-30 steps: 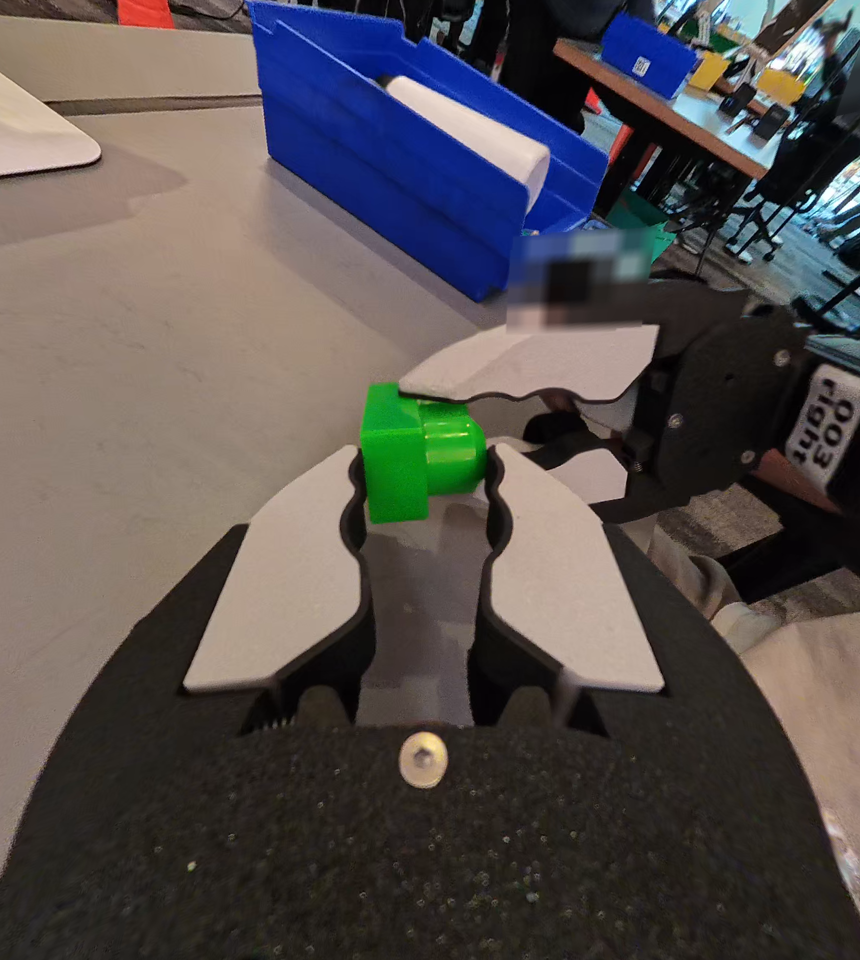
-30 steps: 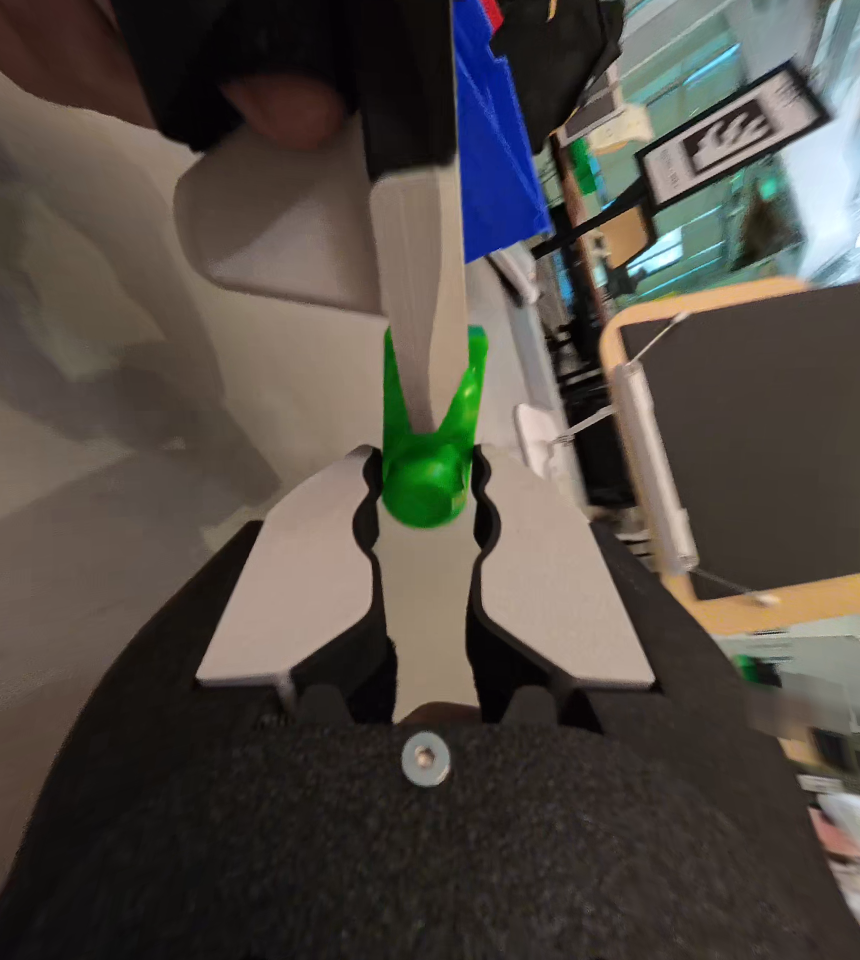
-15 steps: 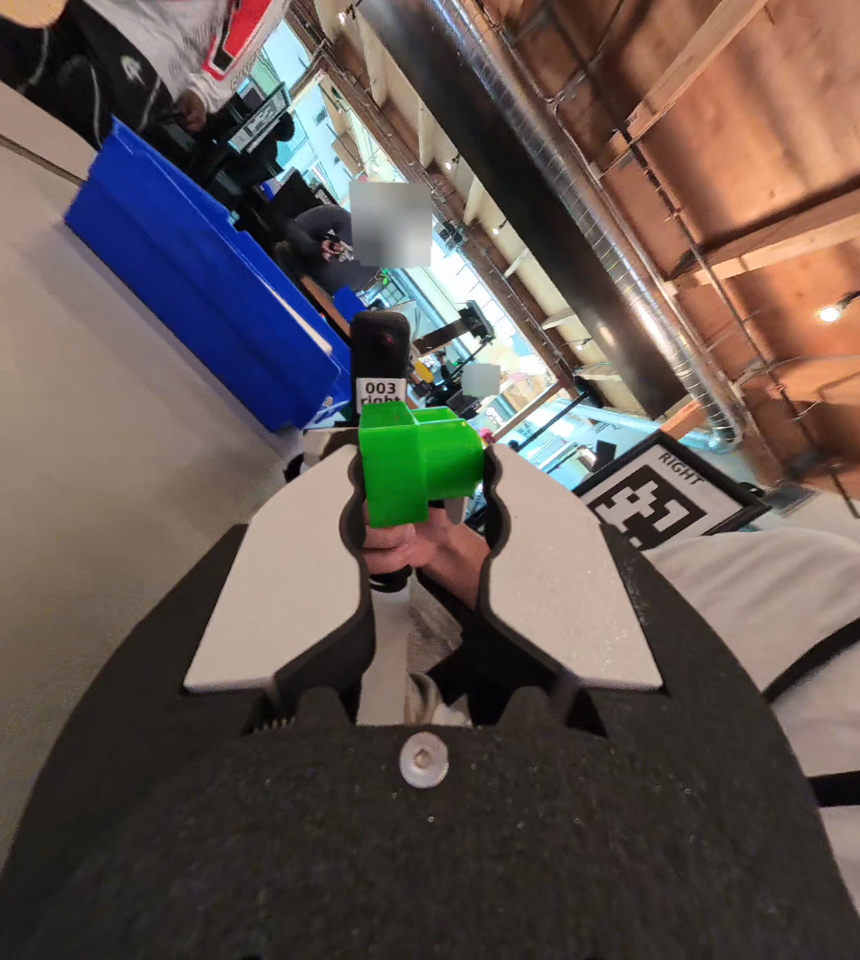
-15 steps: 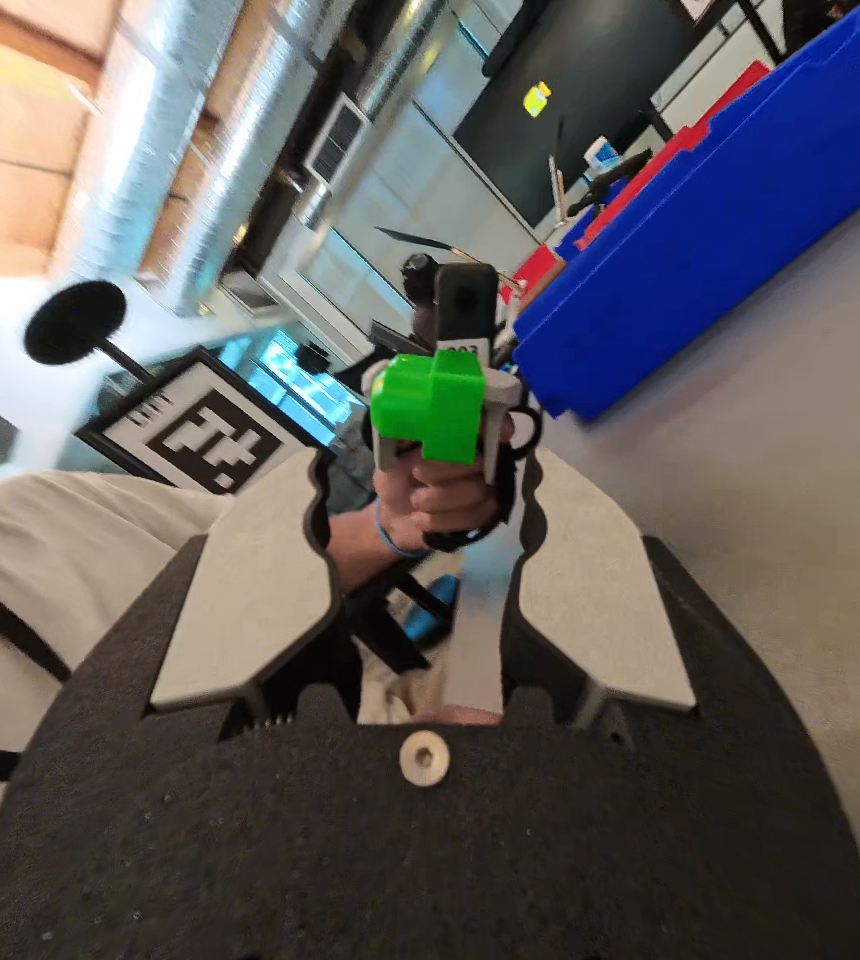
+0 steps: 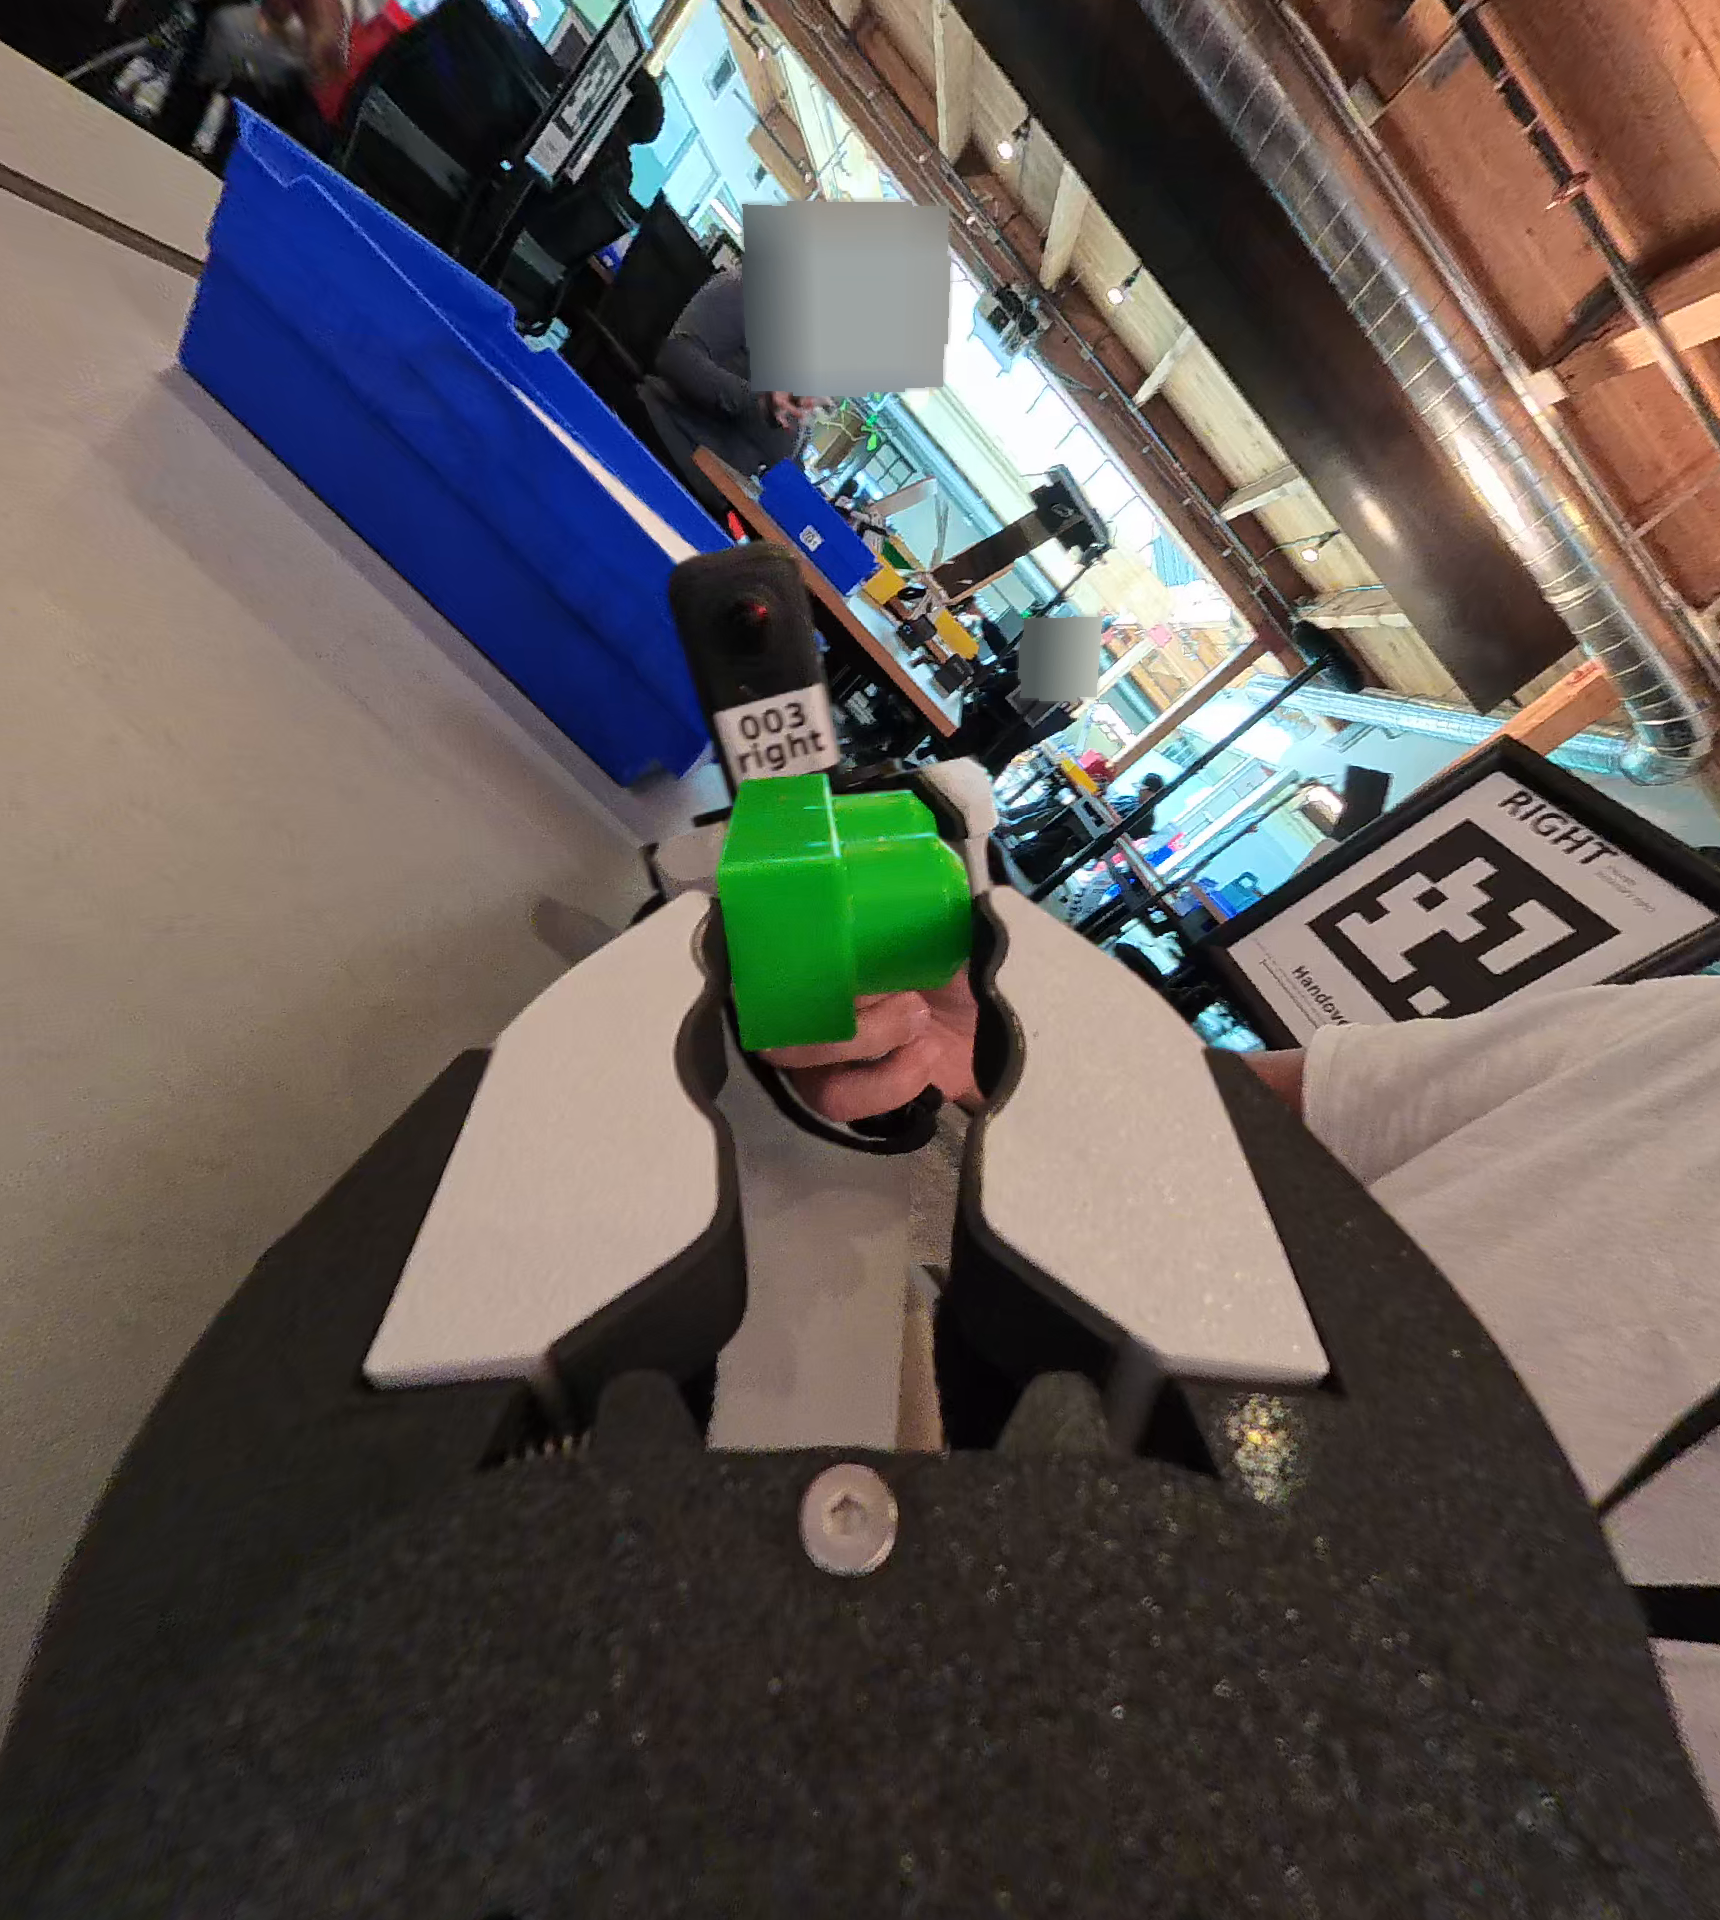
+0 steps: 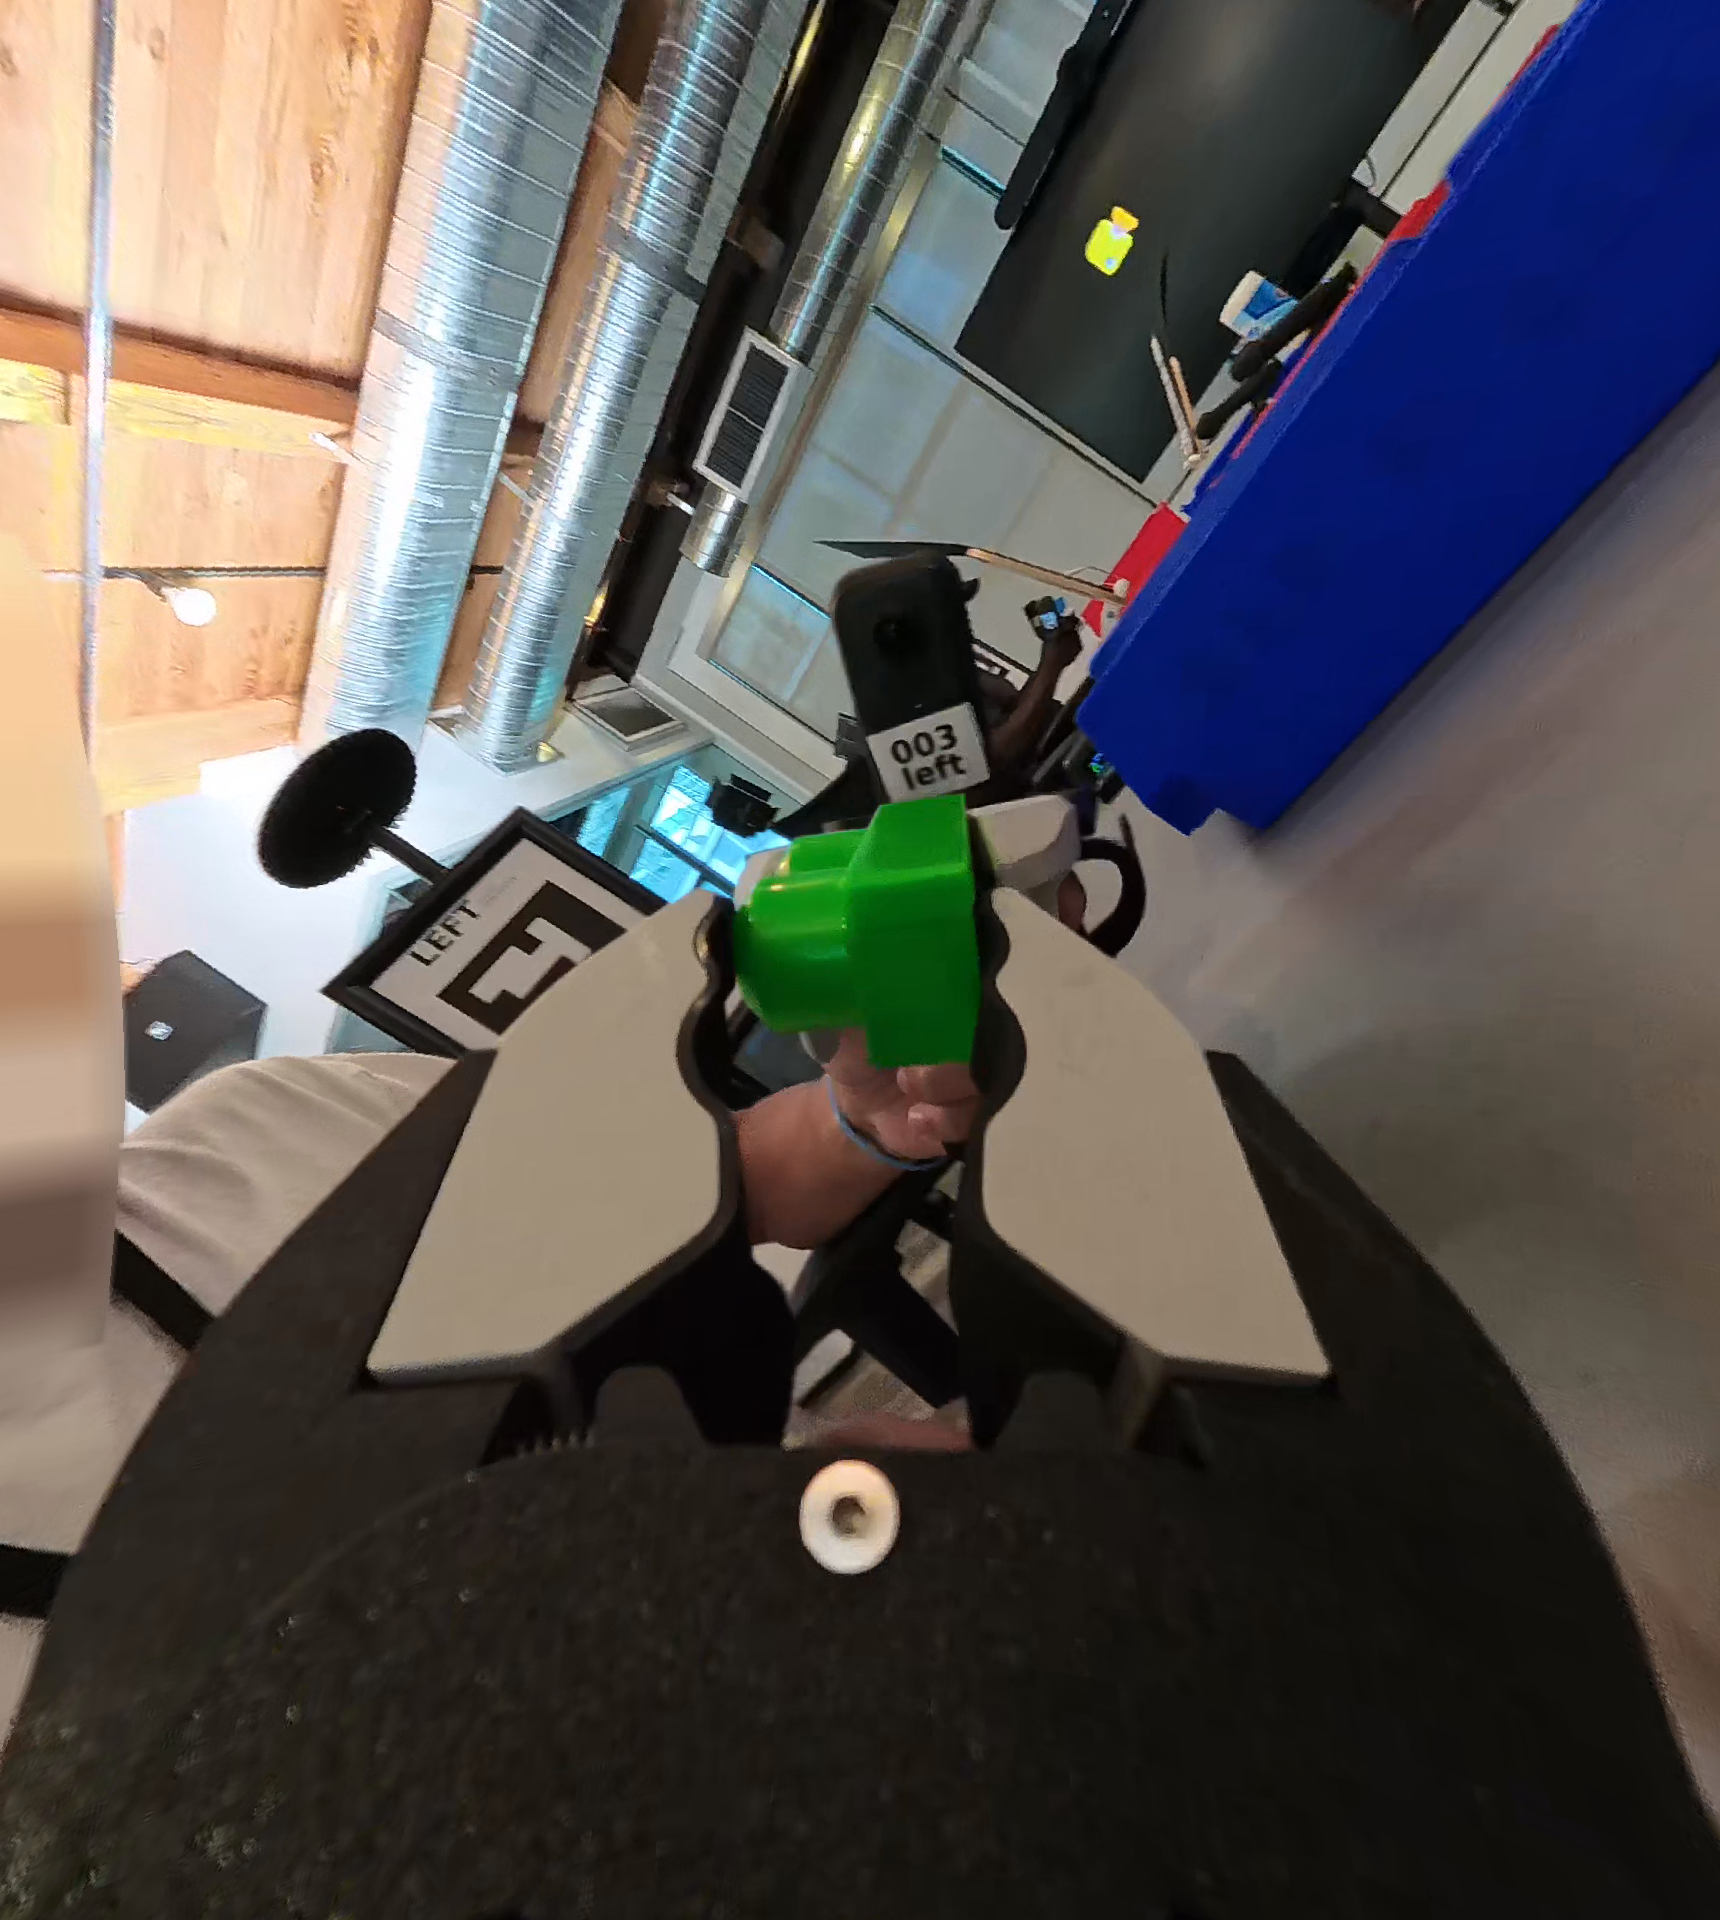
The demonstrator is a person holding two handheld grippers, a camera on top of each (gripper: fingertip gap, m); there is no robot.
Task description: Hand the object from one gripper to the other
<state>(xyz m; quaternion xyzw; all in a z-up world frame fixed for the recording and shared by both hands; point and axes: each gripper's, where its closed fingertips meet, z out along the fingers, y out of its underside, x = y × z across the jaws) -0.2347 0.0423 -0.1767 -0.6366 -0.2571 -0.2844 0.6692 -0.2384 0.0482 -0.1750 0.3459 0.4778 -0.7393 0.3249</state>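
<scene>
Left gripper (image 5: 845,914) pinches the green part (image 5: 840,920) at its tips, dead ahead at 12 o'clock. Part's long axis runs 9-to-3 across the fingers: square block at 9, round stub at 3. Right gripper (image 6: 851,935) faces it head-on, with the part (image 6: 861,930) between its tips too. Closed or not, I cannot tell. Both tip-close; the left holds it. Bin (image 5: 440,457) sits far off at 11.

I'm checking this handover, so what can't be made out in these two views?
Left hand-held gripper: in the right wrist view, the green block hides most of its fingers.
Right hand-held gripper: likewise covered in the left wrist view.
Blue bin: its wall hides most contents in both views.
</scene>
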